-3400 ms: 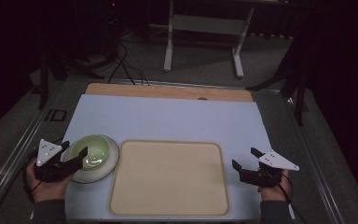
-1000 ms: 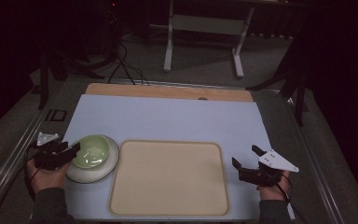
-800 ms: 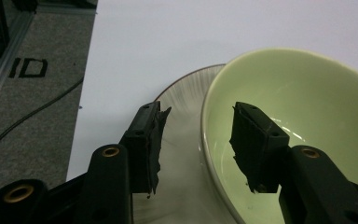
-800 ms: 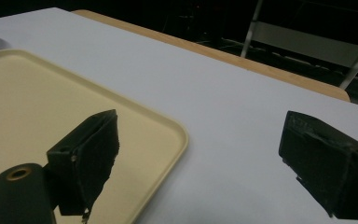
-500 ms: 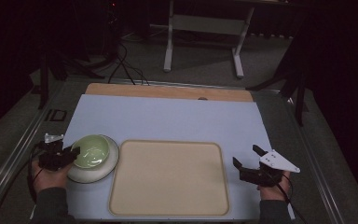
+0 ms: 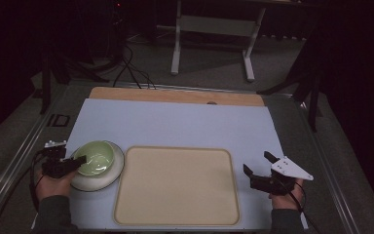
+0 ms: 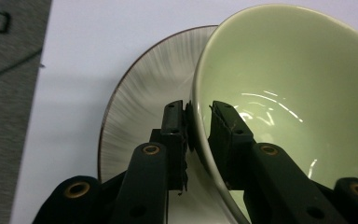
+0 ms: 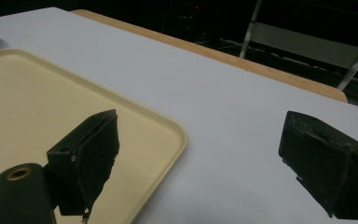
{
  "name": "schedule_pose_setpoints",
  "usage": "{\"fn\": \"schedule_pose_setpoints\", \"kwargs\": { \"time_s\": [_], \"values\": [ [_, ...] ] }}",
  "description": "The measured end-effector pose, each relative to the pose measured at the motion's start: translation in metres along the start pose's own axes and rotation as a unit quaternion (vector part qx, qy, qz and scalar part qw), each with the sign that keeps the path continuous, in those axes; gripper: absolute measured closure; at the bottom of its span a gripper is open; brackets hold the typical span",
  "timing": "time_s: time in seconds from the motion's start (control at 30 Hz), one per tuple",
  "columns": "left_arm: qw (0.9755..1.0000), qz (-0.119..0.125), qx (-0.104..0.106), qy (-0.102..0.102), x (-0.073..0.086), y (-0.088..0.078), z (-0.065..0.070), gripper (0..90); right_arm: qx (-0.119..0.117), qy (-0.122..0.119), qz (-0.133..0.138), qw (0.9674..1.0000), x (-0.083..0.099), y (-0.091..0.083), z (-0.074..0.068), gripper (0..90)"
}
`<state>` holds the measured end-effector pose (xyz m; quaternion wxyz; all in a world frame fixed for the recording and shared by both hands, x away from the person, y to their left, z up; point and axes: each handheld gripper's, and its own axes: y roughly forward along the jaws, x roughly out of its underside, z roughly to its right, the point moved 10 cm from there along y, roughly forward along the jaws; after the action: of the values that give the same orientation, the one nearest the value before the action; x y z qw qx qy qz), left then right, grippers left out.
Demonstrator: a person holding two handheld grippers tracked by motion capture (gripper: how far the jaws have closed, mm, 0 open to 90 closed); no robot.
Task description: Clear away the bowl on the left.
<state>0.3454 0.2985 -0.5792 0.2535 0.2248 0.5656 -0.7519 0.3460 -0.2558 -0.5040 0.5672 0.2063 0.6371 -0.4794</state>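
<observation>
1. Left gripper (image 6: 78, 161), lower left of the high view: jaws pinch the near rim of a glossy pale-green ceramic bowl (image 6: 96, 157), one jaw outside the wall, one inside. The left gripper view shows the same clamp (image 7: 198, 122) on the rim.
2. The bowl (image 7: 289, 93) sits on a round white plate with fine grey radial streaks and a dark edge line (image 7: 140, 98). It looks tilted there; can't tell if it's lifted off.
3. The plate (image 6: 111, 175) lies on the light blue-white table mat (image 6: 175, 122), just left of a rectangular beige plastic tray with rounded corners (image 6: 175, 185).
4. Right gripper (image 6: 257, 170), lower right of the high view: jaws spread wide, holding nothing, just right of the tray.
5. Right gripper view: the spread jaws (image 8: 205, 154) frame the tray corner (image 8: 37, 102) and bare mat (image 8: 205, 93).
6. A wooden board edge (image 6: 175, 95) runs along the mat's far side.
</observation>
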Motion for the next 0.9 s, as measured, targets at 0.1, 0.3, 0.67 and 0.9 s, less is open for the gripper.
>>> {"fn": "schedule_pose_setpoints", "kwargs": {
  "time_s": [0.1,0.3,0.67,0.9],
  "values": [
    [1.0,-0.002,0.004,-0.004,0.0005,-0.0004,-0.0003,77.8,0.0,0.001,0.0,1.0,0.0001,-0.0003,0.0003,11.7],
    [0.9995,-0.004,0.022,-0.024,0.0015,-0.0016,0.0016,82.5,0.0,0.0,0.0,1.0,-0.0001,-0.0004,0.0001,11.7],
    [0.9987,-0.003,0.036,-0.035,0.0018,-0.0026,0.0029,82.5,-0.001,-0.001,-0.002,1.0,0.0002,-0.0002,0.0005,11.8],
    [0.9984,0.002,0.042,-0.038,0.0011,-0.0046,0.0045,82.3,-0.001,0.0,0.0,1.0,-0.0002,-0.0007,0.0006,11.7]
  ]
}}
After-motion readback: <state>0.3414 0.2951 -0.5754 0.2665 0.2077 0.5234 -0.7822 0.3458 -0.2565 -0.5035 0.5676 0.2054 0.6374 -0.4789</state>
